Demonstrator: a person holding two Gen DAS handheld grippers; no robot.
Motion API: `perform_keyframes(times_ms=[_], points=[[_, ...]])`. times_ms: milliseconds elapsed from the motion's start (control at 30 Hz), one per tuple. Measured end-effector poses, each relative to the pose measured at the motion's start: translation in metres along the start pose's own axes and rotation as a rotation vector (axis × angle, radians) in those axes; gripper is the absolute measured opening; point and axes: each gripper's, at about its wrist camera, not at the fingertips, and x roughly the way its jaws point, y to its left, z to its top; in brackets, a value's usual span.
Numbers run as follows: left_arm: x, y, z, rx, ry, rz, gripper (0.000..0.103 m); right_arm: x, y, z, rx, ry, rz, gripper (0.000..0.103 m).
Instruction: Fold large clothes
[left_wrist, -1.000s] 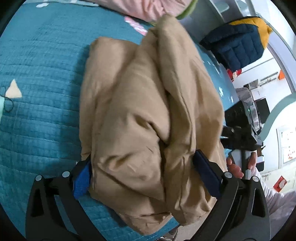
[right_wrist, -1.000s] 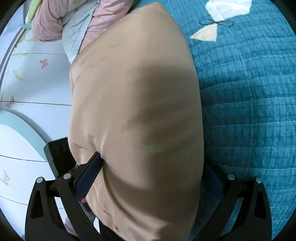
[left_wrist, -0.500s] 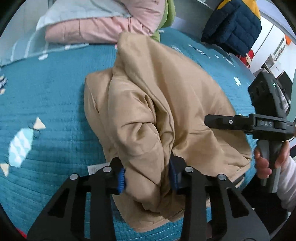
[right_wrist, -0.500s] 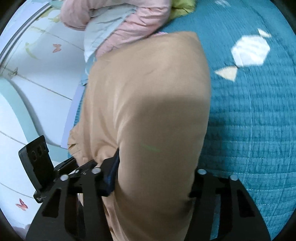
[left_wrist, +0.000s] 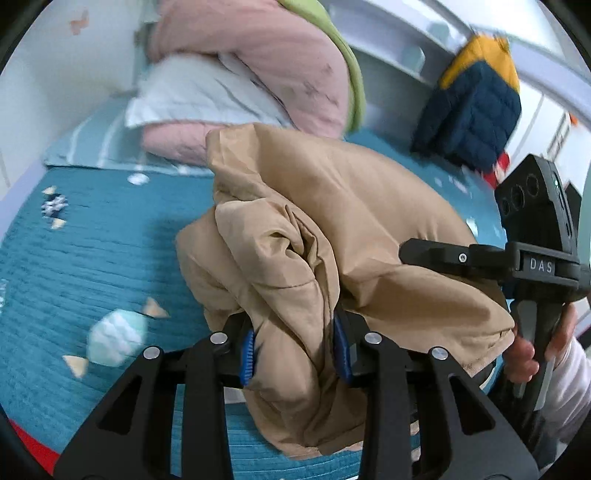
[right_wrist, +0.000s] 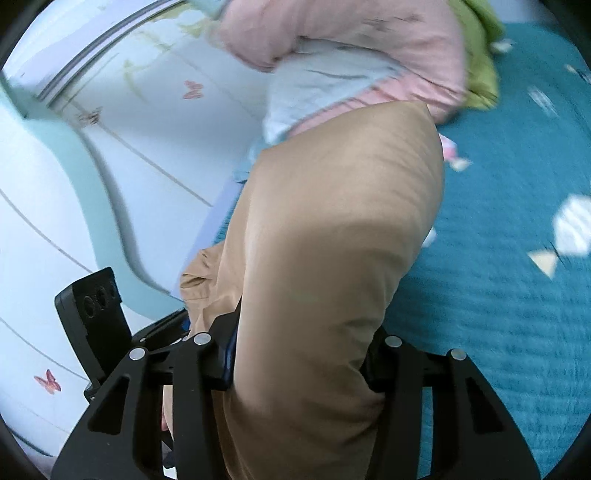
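Since the earlier frames both tongs had closed in from a wide spread and come up off the bed. The left gripper pinched a bunched fold of the tan jacket between its blue pads; the right gripper had just been closing too and clamped a thick smooth roll of it. The jacket ran lengthwise away from both tongs, its far end toward the pink bedding. Open teal quilt lay left of the left tongs and right of the right tongs. The bed edge was just below them.
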Motion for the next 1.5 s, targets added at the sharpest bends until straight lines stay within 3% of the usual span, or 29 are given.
perform_keyframes(times_ms=[167,333,433,533,667,800,833,867,900,933,1033,1133,1167,1233,1300,1333,1400,1500], points=[[-0.056,0.032,0.032,-0.036,-0.111,0.071,0.033,0.024,0.059,0.034,-0.085,-0.022,0.093,0.045],[-0.108,0.061,0.073,0.012,-0.21,0.199,0.033,0.051,0.113,0.067,-0.166,-0.092,0.18,0.045],[-0.113,0.085,0.102,0.016,-0.23,0.25,0.033,0.074,0.123,0.088,-0.17,-0.14,0.21,0.045],[-0.09,0.11,0.119,0.001,-0.201,0.272,0.033,0.105,0.112,0.102,-0.149,-0.157,0.183,0.045],[-0.013,0.157,0.114,-0.071,-0.08,0.265,0.034,0.165,0.064,0.099,-0.077,-0.099,0.068,0.048],[0.075,0.201,0.068,-0.199,0.111,0.293,0.036,0.224,-0.001,0.066,-0.023,0.08,-0.143,0.049],[0.095,0.208,0.051,-0.216,0.147,0.319,0.038,0.23,-0.014,0.057,-0.014,0.104,-0.184,0.052],[0.105,0.209,0.037,-0.206,0.141,0.354,0.048,0.23,-0.029,0.047,0.009,0.11,-0.194,0.06],[0.107,0.208,0.028,-0.19,0.122,0.367,0.062,0.225,-0.041,0.041,0.047,0.114,-0.181,0.067],[0.104,0.207,0.024,-0.188,0.105,0.365,0.067,0.221,-0.046,0.038,0.067,0.117,-0.171,0.067],[0.082,0.21,0.019,-0.211,0.081,0.348,0.072,0.195,-0.043,0.042,0.017,0.109,-0.197,0.067],[0.046,0.204,0.03,-0.156,0.029,0.492,0.072,0.163,-0.011,0.049,-0.184,0.018,-0.335,0.069],[0.034,0.198,0.034,-0.124,-0.005,0.571,0.071,0.15,0.002,0.052,-0.259,-0.048,-0.377,0.069],[0.015,0.185,0.044,-0.097,-0.068,0.635,0.071,0.133,0.022,0.055,-0.349,-0.164,-0.405,0.069],[0.01,0.176,0.053,-0.11,-0.107,0.592,0.069,0.137,0.026,0.059,-0.346,-0.161,-0.361,0.066],[0.014,0.169,0.056,-0.127,-0.122,0.524,0.069,0.147,0.027,0.061,-0.325,-0.132,-0.308,0.062],[0.036,0.157,0.059,-0.144,-0.105,0.402,0.058,0.168,0.023,0.057,-0.293,-0.071,-0.277,0.042],[0.08,0.155,0.052,-0.134,-0.018,0.404,0.049,0.202,0.008,0.052,-0.228,0.024,-0.303,0.028]])
